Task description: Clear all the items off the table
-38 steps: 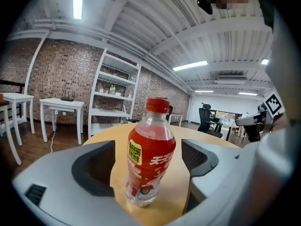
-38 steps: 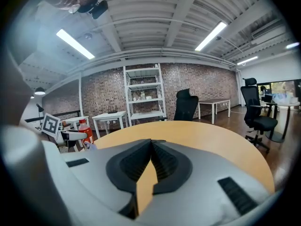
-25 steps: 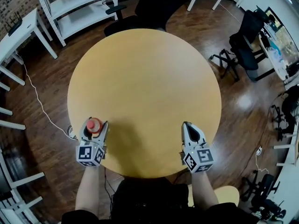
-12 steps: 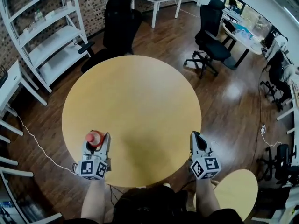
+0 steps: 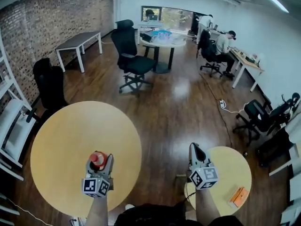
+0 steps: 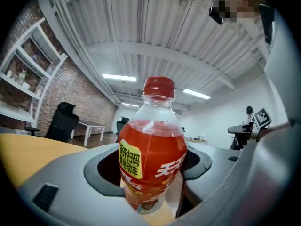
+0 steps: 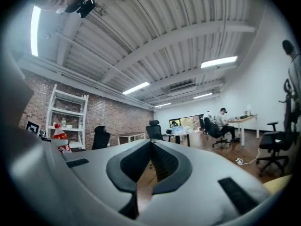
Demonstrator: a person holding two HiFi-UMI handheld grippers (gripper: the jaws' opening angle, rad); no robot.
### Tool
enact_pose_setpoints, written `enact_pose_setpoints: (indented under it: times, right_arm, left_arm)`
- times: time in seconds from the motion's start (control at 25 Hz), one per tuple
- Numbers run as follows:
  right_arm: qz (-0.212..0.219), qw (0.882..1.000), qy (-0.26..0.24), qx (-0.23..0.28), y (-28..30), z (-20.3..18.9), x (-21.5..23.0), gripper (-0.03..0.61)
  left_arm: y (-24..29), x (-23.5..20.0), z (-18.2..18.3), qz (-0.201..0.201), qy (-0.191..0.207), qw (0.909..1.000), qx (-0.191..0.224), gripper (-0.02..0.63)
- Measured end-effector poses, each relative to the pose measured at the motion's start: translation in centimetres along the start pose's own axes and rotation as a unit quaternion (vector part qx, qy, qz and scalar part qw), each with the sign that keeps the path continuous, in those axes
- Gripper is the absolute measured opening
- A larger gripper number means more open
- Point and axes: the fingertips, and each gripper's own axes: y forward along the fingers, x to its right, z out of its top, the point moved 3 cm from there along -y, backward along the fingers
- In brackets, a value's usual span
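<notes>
A clear bottle of red drink (image 6: 153, 145) with a red cap and a yellow-and-red label stands upright between the jaws of my left gripper (image 6: 151, 175), which is shut on it. In the head view the bottle (image 5: 97, 158) and left gripper (image 5: 101, 163) hang over the near right part of the big round yellow table (image 5: 56, 140), whose top is bare. My right gripper (image 5: 194, 148) is shut and holds nothing, over the wood floor between the two tables. In the right gripper view its jaws (image 7: 151, 147) meet, and the bottle (image 7: 59, 136) shows far left.
A smaller round yellow table (image 5: 228, 166) at the lower right carries an orange box (image 5: 238, 197). Black office chairs (image 5: 134, 60) stand on the wood floor ahead. White shelves (image 5: 11, 121) line the brick wall at left. People sit at desks (image 5: 225, 44) far back.
The view has swung up and to the right, off the big table. Both grippers have risen and moved right; the left still grips the bottle, and the right is now past the table's edge.
</notes>
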Motion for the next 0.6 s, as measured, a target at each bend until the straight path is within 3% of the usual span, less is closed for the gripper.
enact_pose_setpoints:
  times: [0.24,0.44,0.6]
  right_arm:
    - [-0.148,0.988,0.027,0.042,-12.6,1.3,12.0,0.004]
    - [-0.242,0.968,0.028,0.066,-23.0,1.8,18.9,0.004]
    - [-0.314,0.946,0.022,0.074,-31.3,1.1,21.7,0.004]
  left_arm:
    - [6.6,14.4,-3.1,-0.149,-0.022,0.9883,-0.022,0.310]
    - [10.1,27.2,-5.3,-0.261,-0.037,0.9637,-0.039,0.310]
    - [11.4,36.0,-7.2,-0.333,-0.060,0.9395,-0.052,0.310]
